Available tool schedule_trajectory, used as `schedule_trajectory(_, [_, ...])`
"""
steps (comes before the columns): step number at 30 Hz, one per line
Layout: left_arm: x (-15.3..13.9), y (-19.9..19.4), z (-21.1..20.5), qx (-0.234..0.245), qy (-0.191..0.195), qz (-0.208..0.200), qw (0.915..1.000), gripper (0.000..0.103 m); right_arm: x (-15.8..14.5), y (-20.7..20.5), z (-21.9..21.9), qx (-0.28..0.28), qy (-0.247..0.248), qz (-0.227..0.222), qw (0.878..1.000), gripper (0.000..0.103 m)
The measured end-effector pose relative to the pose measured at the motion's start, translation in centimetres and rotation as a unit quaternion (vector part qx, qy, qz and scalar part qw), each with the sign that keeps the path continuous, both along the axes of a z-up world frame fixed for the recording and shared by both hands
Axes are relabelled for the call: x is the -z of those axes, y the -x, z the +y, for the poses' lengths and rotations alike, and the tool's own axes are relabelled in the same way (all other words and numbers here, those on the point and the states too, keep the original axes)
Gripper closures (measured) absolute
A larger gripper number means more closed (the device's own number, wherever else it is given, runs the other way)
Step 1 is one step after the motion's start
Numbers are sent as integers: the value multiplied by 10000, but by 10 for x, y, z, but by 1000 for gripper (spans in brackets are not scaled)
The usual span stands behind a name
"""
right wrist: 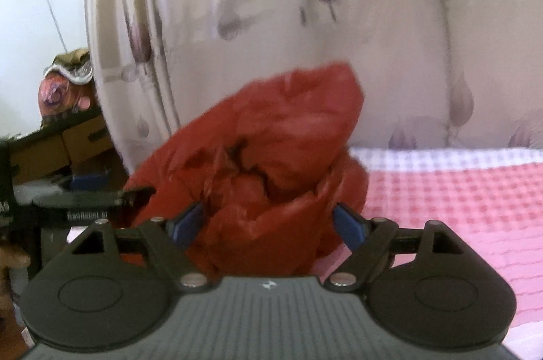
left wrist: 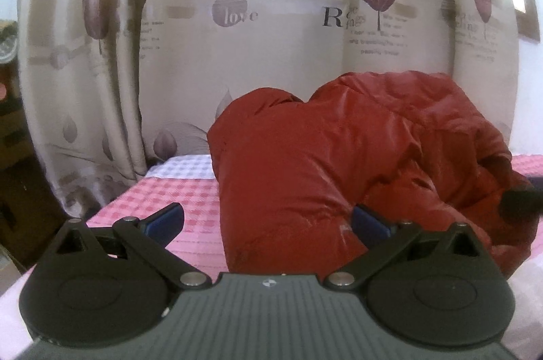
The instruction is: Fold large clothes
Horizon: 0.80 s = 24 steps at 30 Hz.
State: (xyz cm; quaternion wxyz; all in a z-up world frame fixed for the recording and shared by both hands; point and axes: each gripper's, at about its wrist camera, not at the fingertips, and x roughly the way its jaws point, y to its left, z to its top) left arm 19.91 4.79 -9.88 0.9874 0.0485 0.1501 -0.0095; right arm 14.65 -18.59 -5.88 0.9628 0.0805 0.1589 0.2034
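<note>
Over red jacket (left wrist: 322,156), both tools spread

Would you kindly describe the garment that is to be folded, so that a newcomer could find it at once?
Look at the bed with the pink checked cover, which stands before the cream leaf-print curtain. On it lies the red puffer jacket, bunched in a glossy, padded heap. It is the only red thing on the bed and the only garment, and both open grippers, left gripper and right gripper, face it.

Soft daylight glows through the curtain (left wrist: 271,31) — right view motion-blurred, both views bowed at edges.
</note>
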Motion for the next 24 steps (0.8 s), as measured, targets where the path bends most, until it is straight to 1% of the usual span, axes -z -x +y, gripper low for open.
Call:
schedule_trajectory(3, [-3,5,0,-68,38,13,10000,0,-18,11,-1,7,-6,-379,9993,19])
schedule_trajectory(5, [-6,7,1,-122,75,14,9999,0,-31,14,2,-89,27,-598,9982,19])
schedule_trajectory(6, [-7,8,1,-184,82,27,9998,0,-38,13,6,-167,113,-675,9975,19])
schedule_trajectory(8, [-10,10,1,-328,86,65,9994,0,-48,9,17,-205,470,-815,9954,20])
schedule_trajectory(9, [-11,11,1,-366,69,89,9993,0,-51,4,22,-230,634,-877,9939,21])
schedule_trajectory(10, [-13,10,-1,-389,22,123,9992,0,-53,-2,26,-245,744,-872,9931,25])
schedule_trajectory(11, [-14,10,-3,-411,-55,148,9990,0,-53,-10,30,-242,838,-808,9929,36])
schedule_trajectory(12, [-15,10,-5,-432,-145,157,9988,0,-51,-20,34,-245,947,-681,9929,43])
schedule_trajectory(14, [-18,11,-10,-461,-276,161,9984,0,-42,-37,38,-210,1112,-354,9929,44])
schedule_trajectory(17, [-24,13,-15,-404,-316,155,9986,0,-22,-61,38,-256,1047,361,9935,45])
schedule_trajectory(18, [-27,15,-16,-429,-312,133,9985,0,-15,-66,38,-253,977,544,9934,44])
schedule_trajectory(20, [-30,17,-20,-429,-304,78,9986,0,-5,-74,33,-363,680,891,9930,44])
schedule_trajectory(22, [-32,19,-24,-428,-336,39,9985,0,1,-77,28,-393,470,1026,9928,44])
schedule_trajectory(24, [-34,20,-29,-333,-363,10,9988,0,6,-84,19,-428,141,1251,9911,44])
